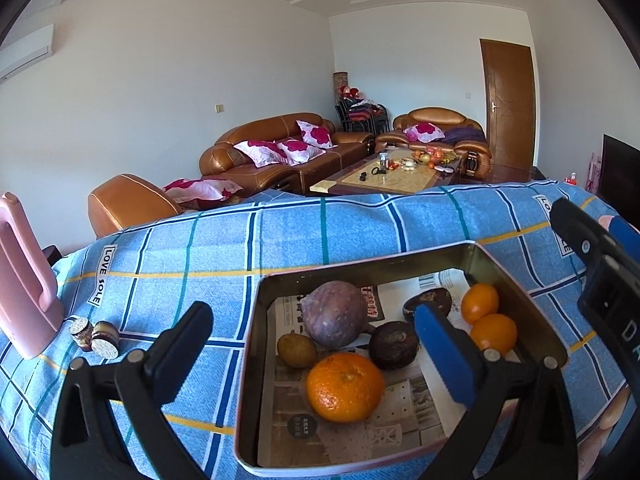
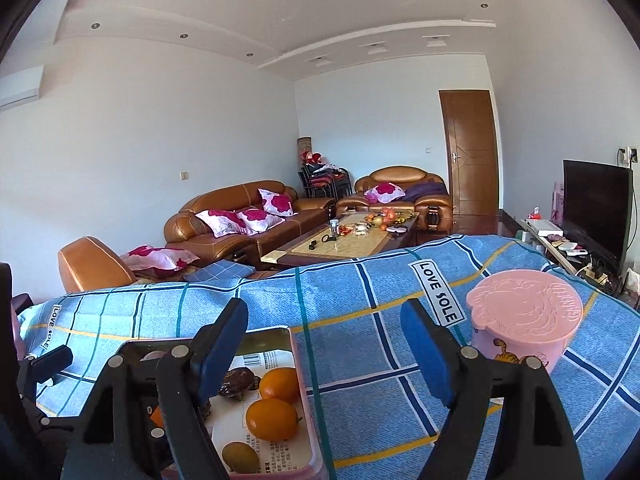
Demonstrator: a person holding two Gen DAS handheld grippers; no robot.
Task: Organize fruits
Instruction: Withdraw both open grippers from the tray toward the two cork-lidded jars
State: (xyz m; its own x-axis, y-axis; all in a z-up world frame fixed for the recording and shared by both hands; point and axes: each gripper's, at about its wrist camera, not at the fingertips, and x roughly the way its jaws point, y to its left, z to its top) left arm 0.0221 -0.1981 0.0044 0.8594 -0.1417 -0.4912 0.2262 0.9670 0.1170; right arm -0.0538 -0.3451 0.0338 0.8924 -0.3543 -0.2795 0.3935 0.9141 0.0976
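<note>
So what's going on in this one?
A person is sorting fruit with two hand-held grippers. The left hand-held gripper hangs open over the metal tin, where a large orange, two small oranges and darker fruits already lie. The right hand-held gripper is open and empty near the pink container.

Both tongs (image 1: 312, 344) (image 2: 324, 344) look alike — black plastic arms, blue pads, silver screw heads.

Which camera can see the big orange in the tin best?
The left wrist view. There the big orange lies whole and unhidden in the tin, near the front. In the right wrist view only a thin sliver of it shows behind the hand-held gripper's finger.
</note>
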